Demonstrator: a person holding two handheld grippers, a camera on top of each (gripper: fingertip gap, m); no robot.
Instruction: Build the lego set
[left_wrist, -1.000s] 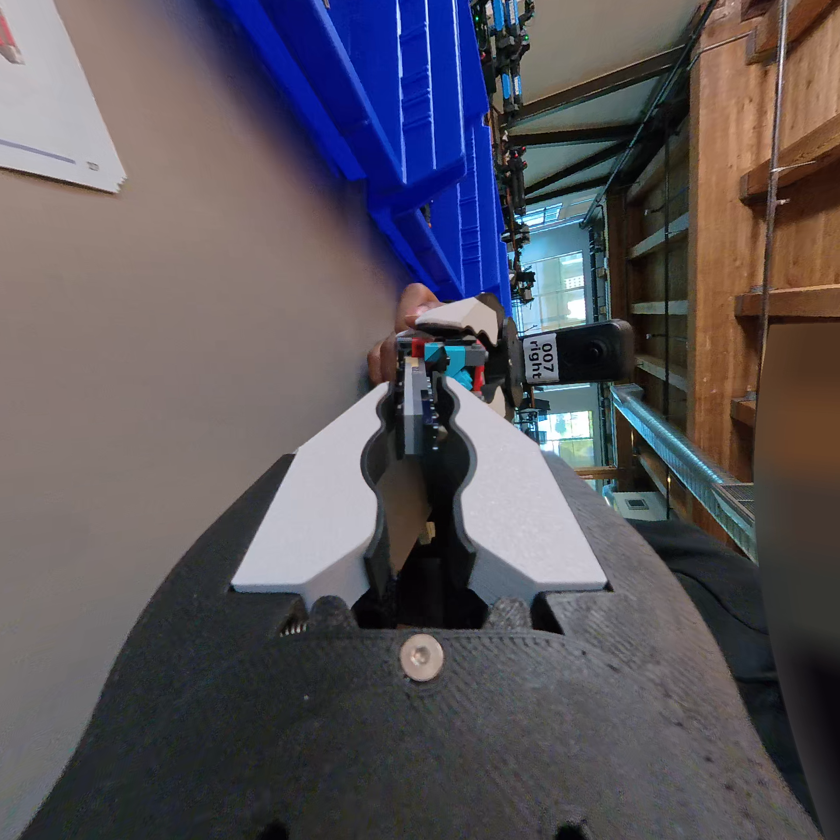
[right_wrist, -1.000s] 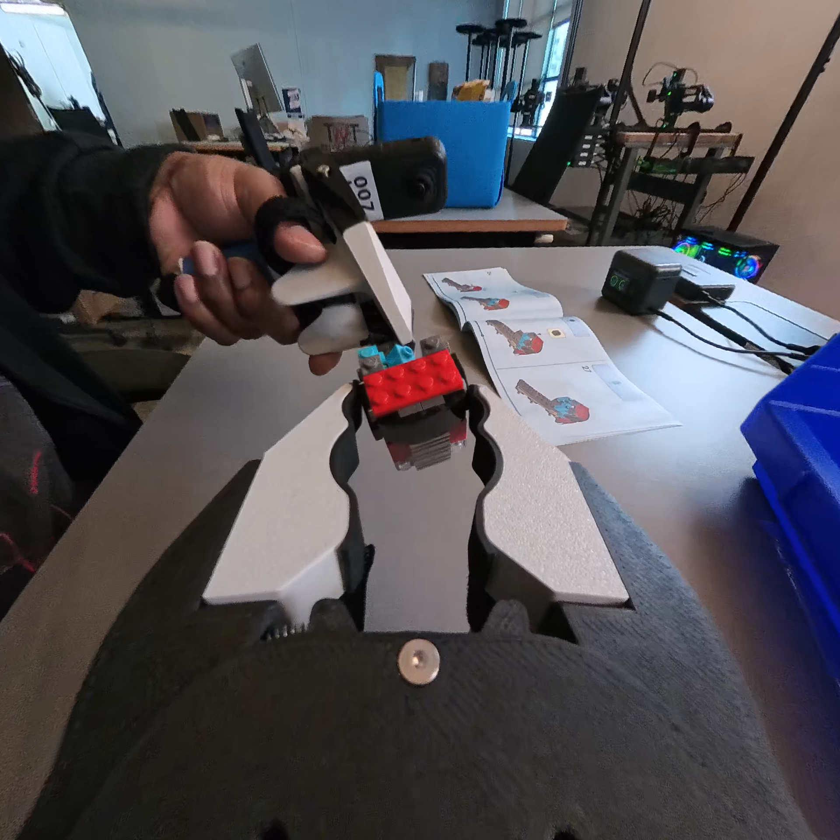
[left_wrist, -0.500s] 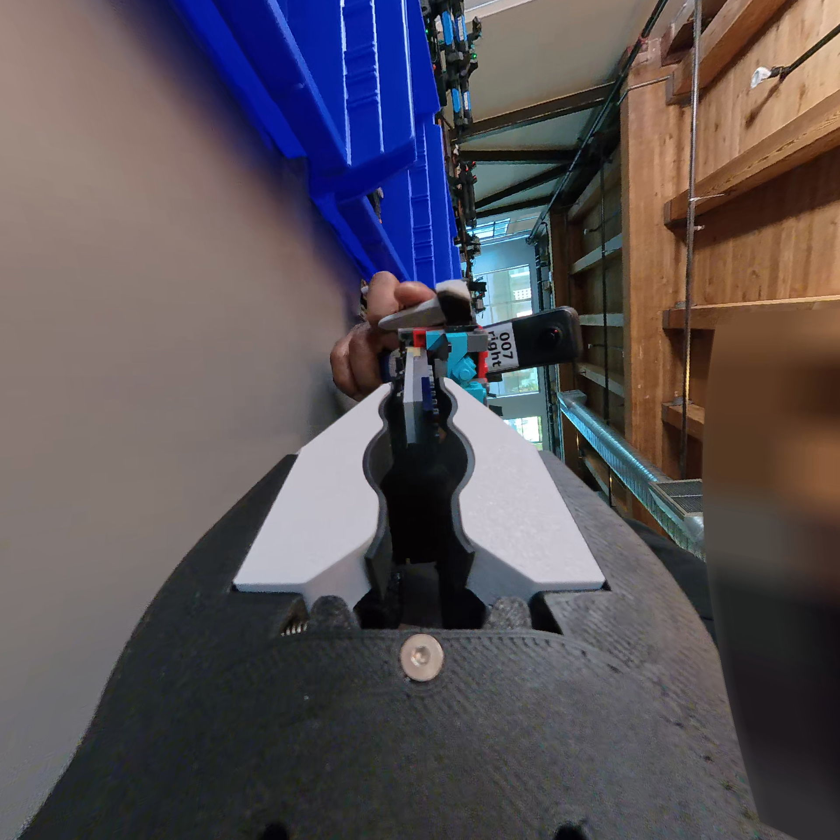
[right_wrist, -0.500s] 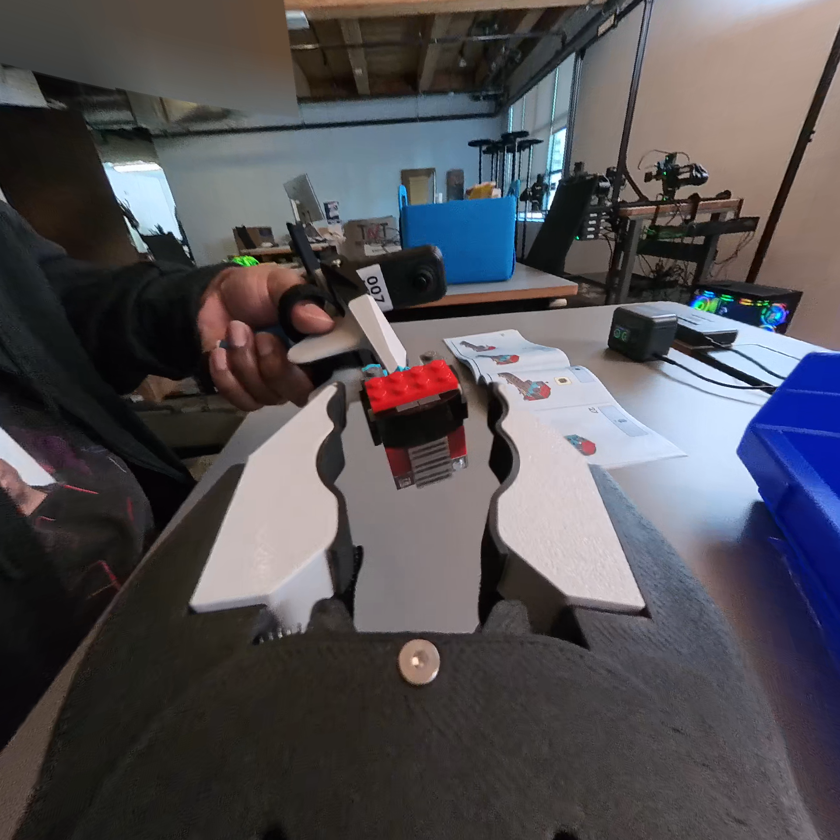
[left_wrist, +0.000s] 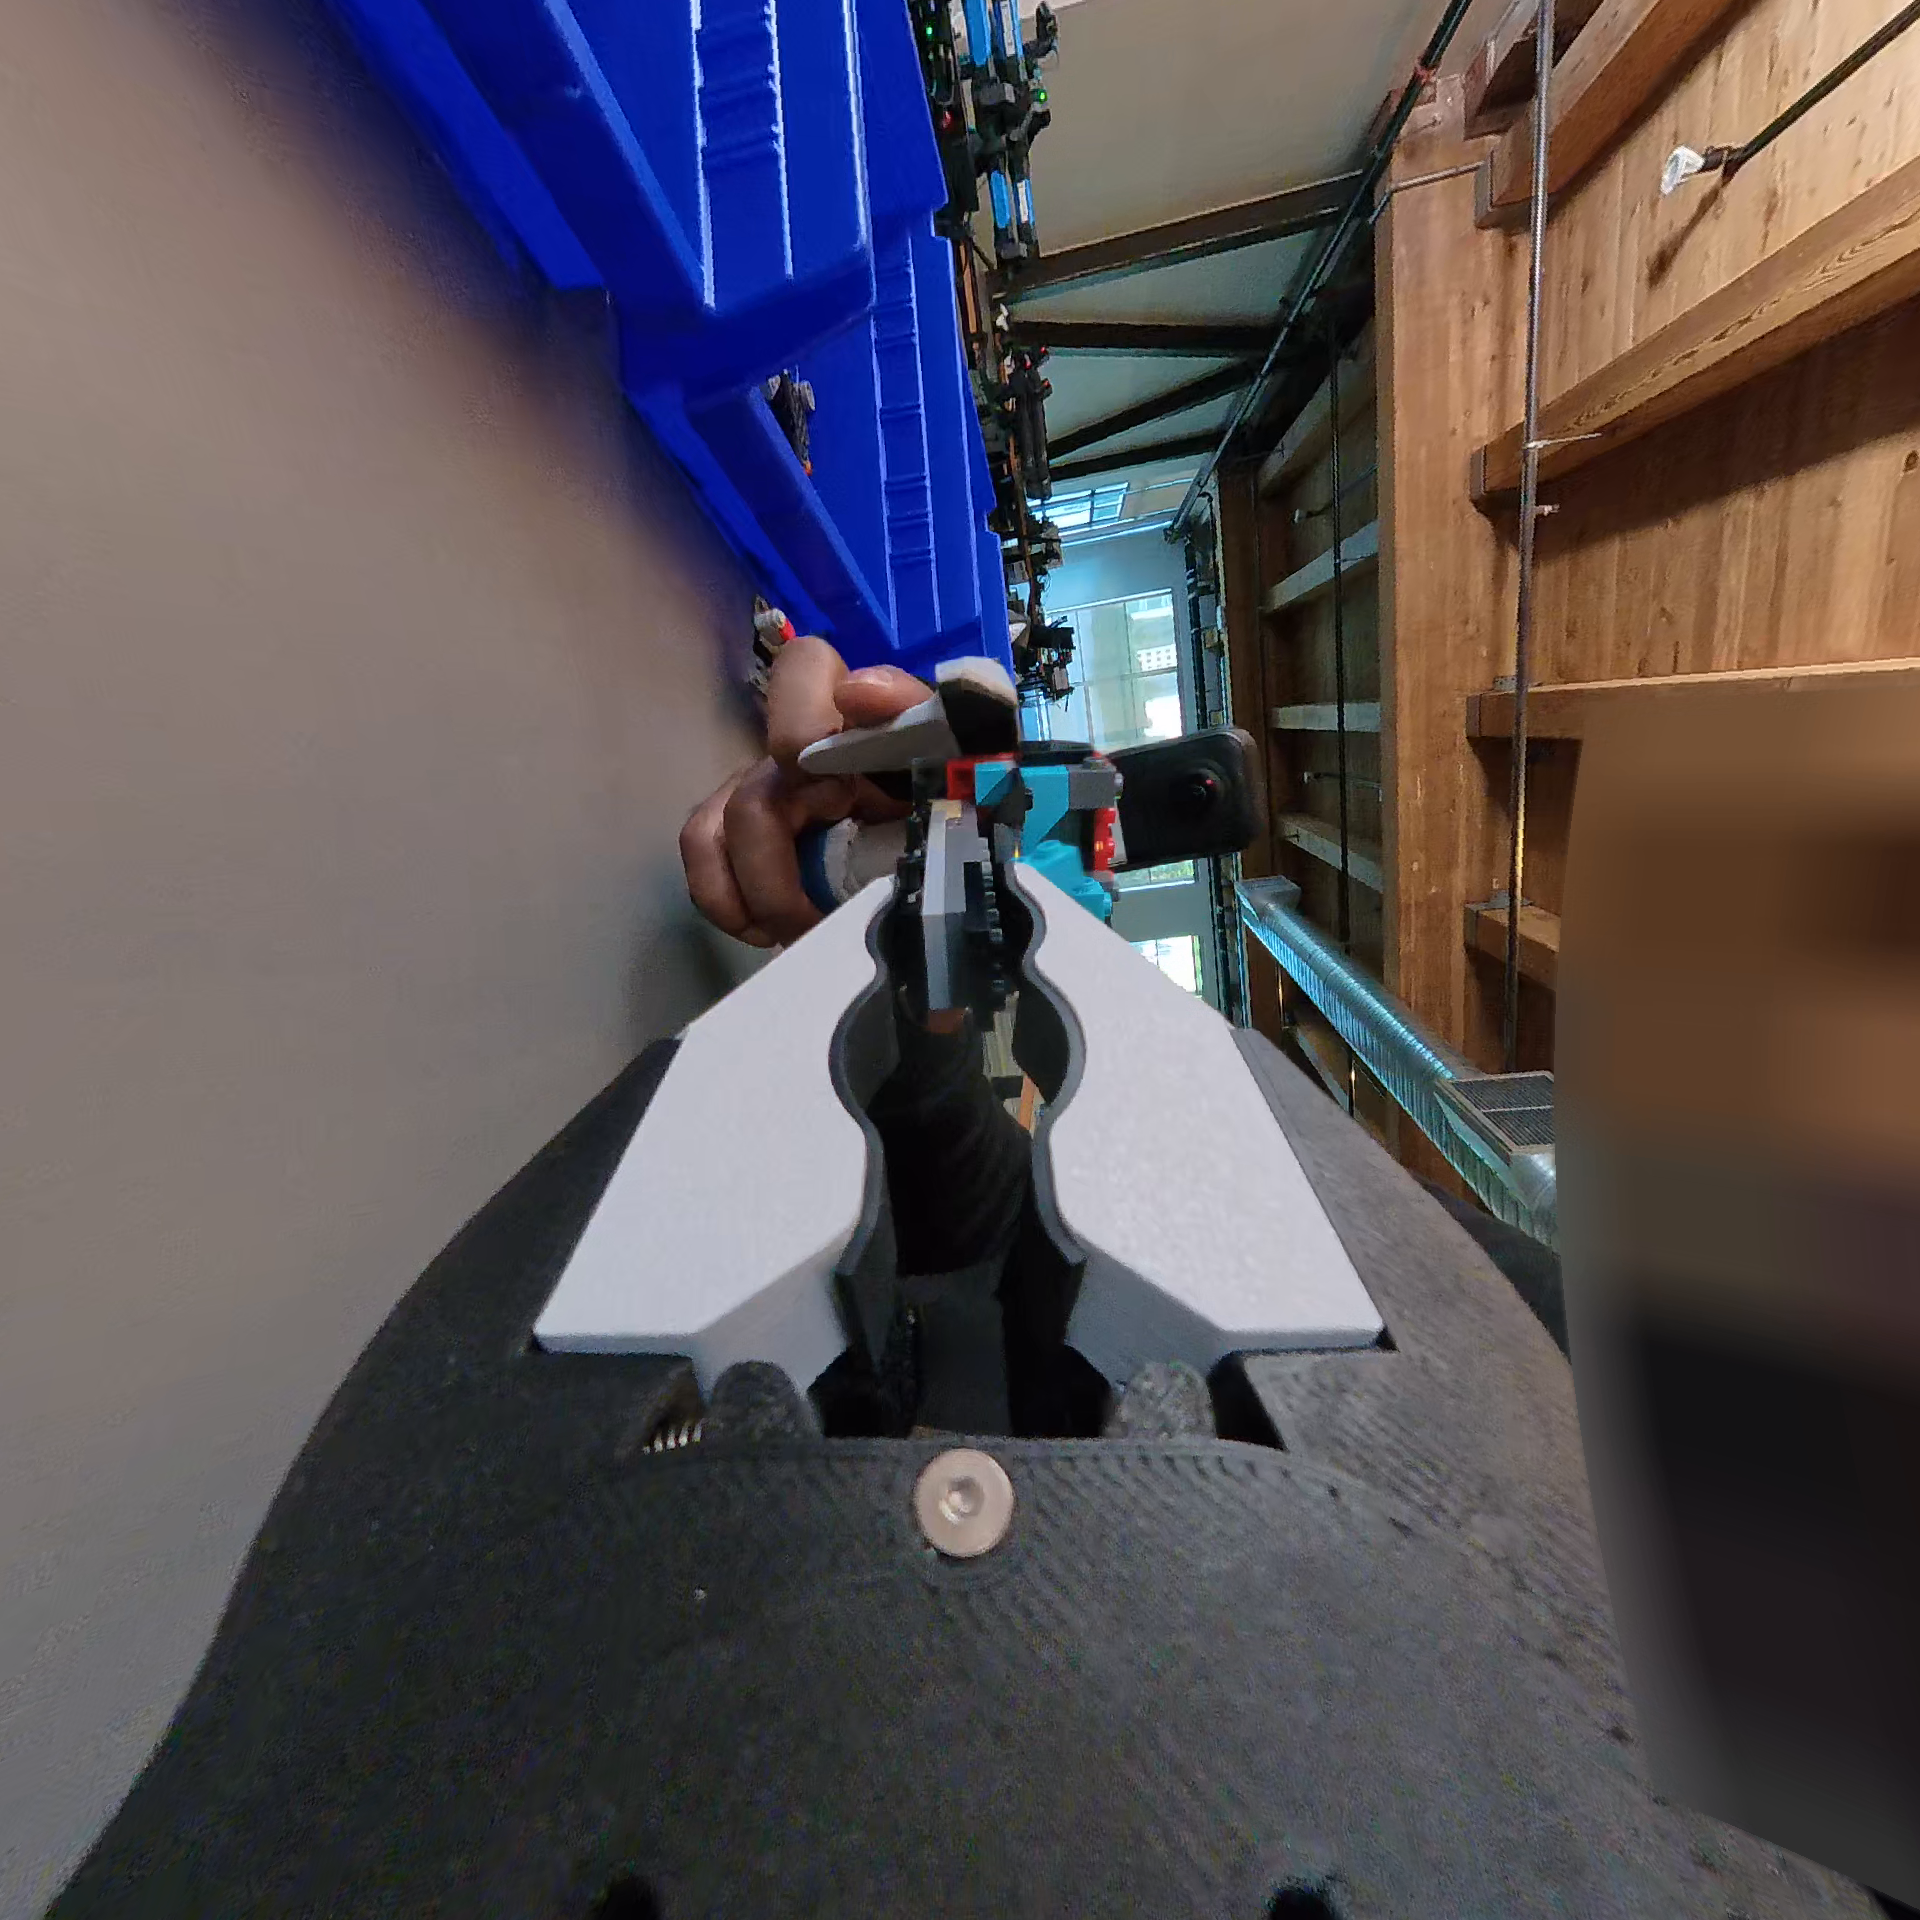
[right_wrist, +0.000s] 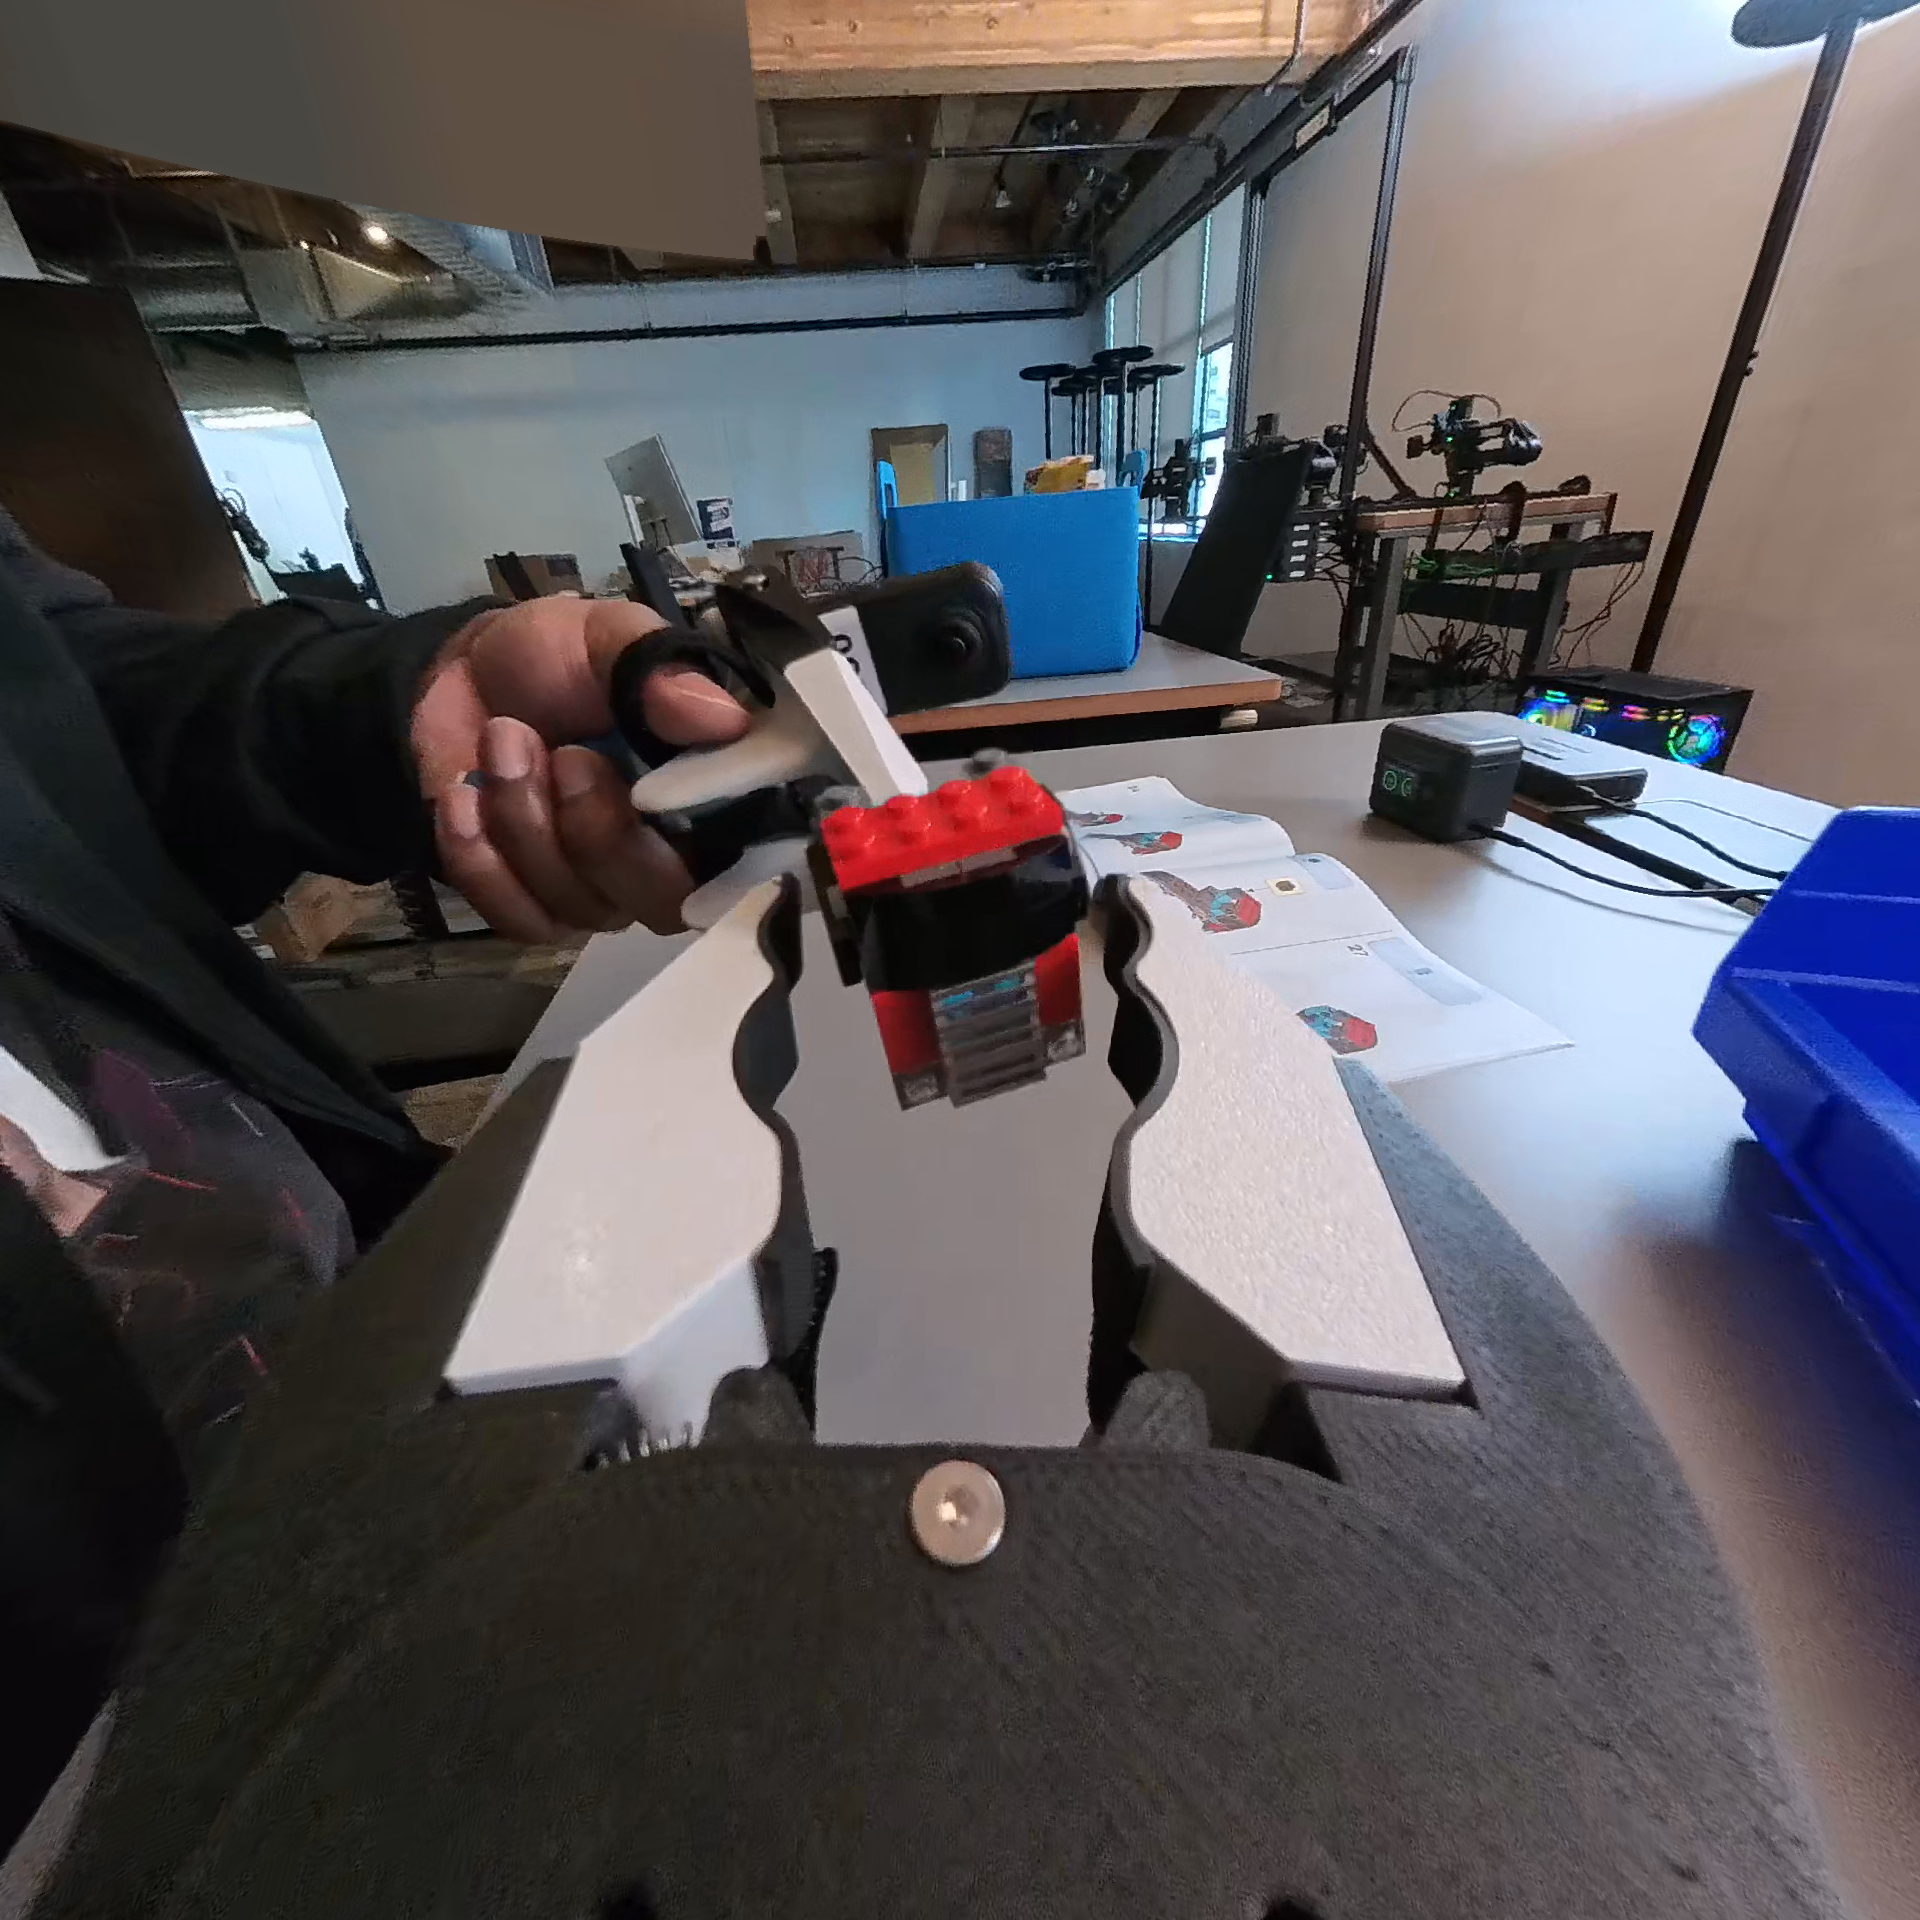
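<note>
Desk (right_wrist: 1621, 1174): grey
Black charger box (right_wrist: 1444, 774): far right, cables attached
Blue bin (right_wrist: 1839, 997): right edge
Blue crate (right_wrist: 1023, 571): distant table
Wooden shelving (left_wrist: 1704, 436): background

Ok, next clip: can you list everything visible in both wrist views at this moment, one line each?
lego truck: one, red, black and teal, in the air above the table, gripped at its rear by the left claw.
instruction booklet: one, white, open on the table behind the truck.
blue bins: several, stacked along the table edge; one corner shows at the right of the right wrist view.
black box: one, far side of the table, cables running from it.
table: one, grey.
blue crate: one, on a far desk.
left claw: white fingers, shut on the lego truck.
right claw: white fingers, open on either side of the truck cab.
hand: one, holding the left claw's handle.
</note>
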